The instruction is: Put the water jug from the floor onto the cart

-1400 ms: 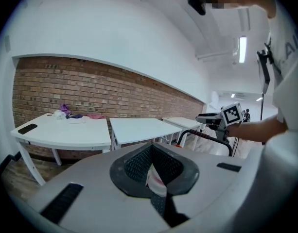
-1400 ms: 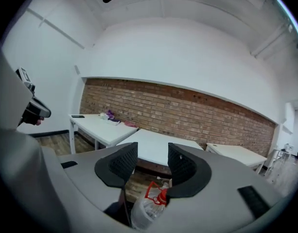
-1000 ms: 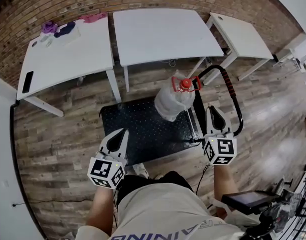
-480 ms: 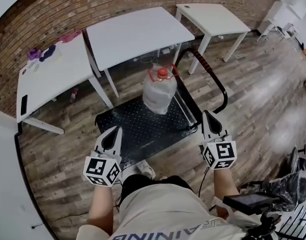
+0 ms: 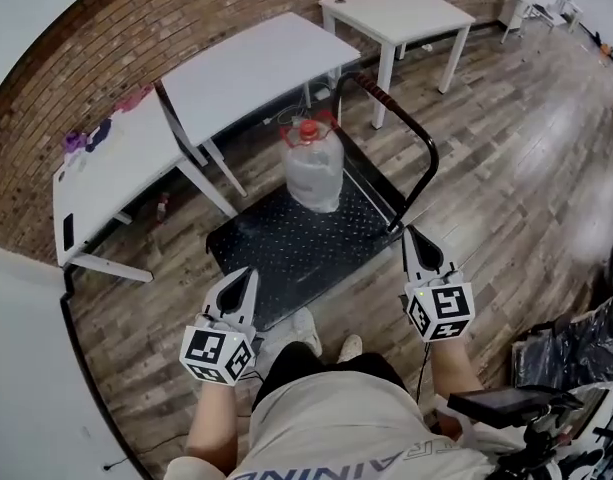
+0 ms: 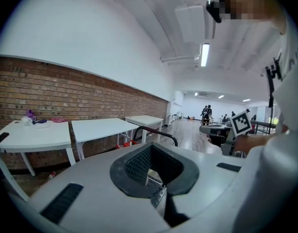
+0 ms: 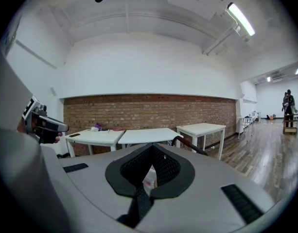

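**Head view:** the red-capped water jug [image 5: 313, 173] stands upright on the black deck of the platform cart [image 5: 276, 258], at the end by its push handle [image 5: 416, 148]. The left gripper [image 5: 248, 272] and right gripper [image 5: 411, 231] are held clear of the jug, by the cart's near edge.

**Left gripper view:** jaws closed together, nothing gripped.

**Right gripper view:** jaws likewise closed and empty. White tables [image 7: 144, 135] stand before a brick wall [image 7: 149, 111].
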`<action>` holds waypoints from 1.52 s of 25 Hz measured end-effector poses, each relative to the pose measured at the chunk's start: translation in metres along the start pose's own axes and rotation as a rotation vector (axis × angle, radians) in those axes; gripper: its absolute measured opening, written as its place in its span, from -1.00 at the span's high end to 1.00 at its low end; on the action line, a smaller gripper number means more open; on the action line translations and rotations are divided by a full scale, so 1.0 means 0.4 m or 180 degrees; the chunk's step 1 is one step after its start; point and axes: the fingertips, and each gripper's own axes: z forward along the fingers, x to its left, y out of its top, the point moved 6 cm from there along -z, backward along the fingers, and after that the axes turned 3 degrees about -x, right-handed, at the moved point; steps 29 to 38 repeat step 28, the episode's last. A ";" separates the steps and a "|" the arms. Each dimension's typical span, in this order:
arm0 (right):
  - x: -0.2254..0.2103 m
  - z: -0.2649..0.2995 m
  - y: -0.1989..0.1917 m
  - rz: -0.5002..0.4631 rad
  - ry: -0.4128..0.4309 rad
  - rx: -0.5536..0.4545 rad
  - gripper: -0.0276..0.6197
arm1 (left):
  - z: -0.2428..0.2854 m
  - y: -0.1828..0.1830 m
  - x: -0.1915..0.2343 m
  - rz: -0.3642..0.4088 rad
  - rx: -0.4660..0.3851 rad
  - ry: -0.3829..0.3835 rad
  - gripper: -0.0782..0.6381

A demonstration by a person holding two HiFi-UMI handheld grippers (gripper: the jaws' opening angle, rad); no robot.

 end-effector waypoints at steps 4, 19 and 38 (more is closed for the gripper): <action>0.010 -0.035 0.009 0.0031 -0.0170 -0.0050 0.91 | -0.006 0.032 -0.006 0.0086 -0.0041 -0.0078 0.78; 0.234 0.003 0.094 -0.0225 0.0142 -0.0149 0.91 | -0.130 0.036 0.166 -0.0020 -0.0303 0.0113 0.78; 0.287 0.024 0.109 -0.0282 0.0141 -0.0133 0.91 | -0.141 0.036 0.199 -0.0037 -0.0356 0.0017 0.78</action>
